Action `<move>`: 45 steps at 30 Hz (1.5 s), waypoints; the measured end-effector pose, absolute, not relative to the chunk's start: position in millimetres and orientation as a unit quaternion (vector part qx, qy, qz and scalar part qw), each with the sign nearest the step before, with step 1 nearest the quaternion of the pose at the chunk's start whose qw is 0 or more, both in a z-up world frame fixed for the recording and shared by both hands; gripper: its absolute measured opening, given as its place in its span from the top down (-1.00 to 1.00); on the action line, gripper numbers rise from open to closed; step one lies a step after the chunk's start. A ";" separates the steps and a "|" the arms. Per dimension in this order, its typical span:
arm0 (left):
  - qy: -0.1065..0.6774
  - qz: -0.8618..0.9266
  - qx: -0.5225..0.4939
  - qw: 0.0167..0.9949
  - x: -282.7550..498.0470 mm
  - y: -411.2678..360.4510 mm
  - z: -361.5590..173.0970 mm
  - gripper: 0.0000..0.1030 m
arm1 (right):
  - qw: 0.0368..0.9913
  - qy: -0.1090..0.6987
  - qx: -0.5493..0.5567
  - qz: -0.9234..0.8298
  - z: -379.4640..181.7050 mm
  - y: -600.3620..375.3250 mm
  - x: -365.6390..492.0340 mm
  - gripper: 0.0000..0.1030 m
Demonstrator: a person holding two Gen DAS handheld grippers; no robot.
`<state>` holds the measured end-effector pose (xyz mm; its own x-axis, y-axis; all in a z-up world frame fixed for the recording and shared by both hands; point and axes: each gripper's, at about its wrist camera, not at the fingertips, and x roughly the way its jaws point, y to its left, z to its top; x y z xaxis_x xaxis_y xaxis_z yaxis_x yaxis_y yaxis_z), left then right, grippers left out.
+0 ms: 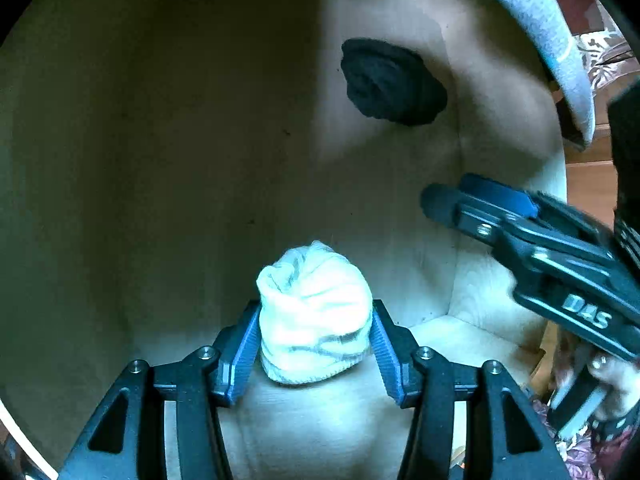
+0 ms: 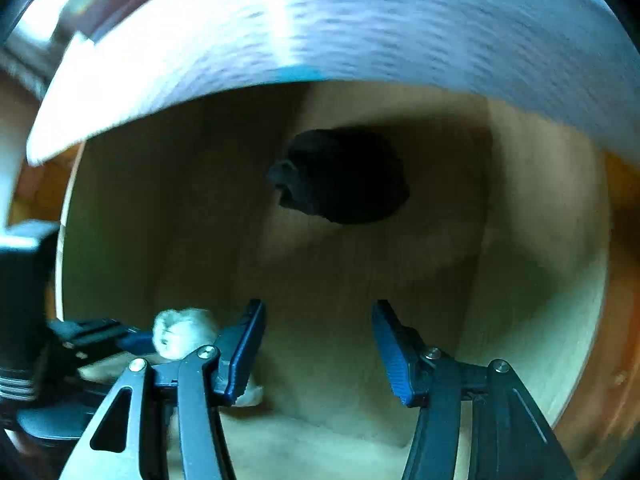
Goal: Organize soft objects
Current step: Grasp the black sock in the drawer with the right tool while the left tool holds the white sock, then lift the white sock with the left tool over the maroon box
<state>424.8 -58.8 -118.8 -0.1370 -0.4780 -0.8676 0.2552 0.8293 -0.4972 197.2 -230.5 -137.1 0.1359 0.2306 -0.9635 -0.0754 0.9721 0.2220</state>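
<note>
Both cameras look down into a pale wooden drawer or box [image 1: 200, 160] with plain light-wood walls and floor, half in shadow. The left gripper [image 1: 316, 344] has a rolled-up white sock bundle with faint grey stripes [image 1: 314, 312] squeezed between its 2 blue ribbed pads [image 1: 244, 352] — both pads press into the fabric on either side, so it's a proper grip, jaws roughly halfway apart around the roll. The bundle sits low near the front of the box, and I can't tell if its bottom touches the wood floor or hangs just above it. Further back on the floor lies a balled-up black sock roll [image 1: 392, 82], well apart from the white one and sitting on its own in the brighter patch of light. The right gripper [image 2: 318, 344] is also pointed down into the box, beside the left one — its jaws stand partly open with nothing between them, just bare wood floor showing in the gap. From the right wrist view the black roll [image 2: 344, 176] is straight ahead past the fingertips, and the white bundle [image 2: 184, 332] peeks out at the left behind the finger. A light grey-blue fabric edge [image 2: 340, 28] curves over the top rim of the box. In the left wrist view a hand [image 1: 612, 380] holds the right gripper's handle at the lower right.
</note>
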 end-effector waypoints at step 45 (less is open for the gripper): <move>0.653 -0.304 -0.119 0.684 409.5 -3.5 -78.2 -0.03 | 0.766 0.619 -0.068 0.159 -149.7 -171.5 194.0 -0.34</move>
